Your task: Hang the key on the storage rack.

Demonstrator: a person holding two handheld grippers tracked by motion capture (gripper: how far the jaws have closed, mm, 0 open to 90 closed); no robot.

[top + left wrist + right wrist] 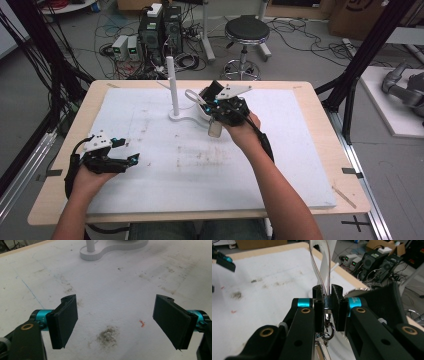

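Nearest the high camera, 2 forearms come in from the bottom edge, each hand gripping a black tool with teal fittings. On the person's left, the left tool hovers low over the near left part of the bench; its own view shows the jaws spread wide with nothing between them, above a dark smudge and a small orange fleck on the white mat. That mat covers most of the pale wooden bench and is scuffed with grey marks and faint pencil lines.

Farther in, the right tool reaches to mid-bench, its jaws closed narrowly on a strap loop; a metal clasp dangles beneath them and a small pale tag hangs below in the high view. The loop sits just beside a white stand whose upright post rises from a flat curved base.

Beyond the bench lies a grey floor strewn with black cables, 2 dark computer towers, small power supplies, a round black stool and cardboard boxes. Black frame struts stand at both sides.
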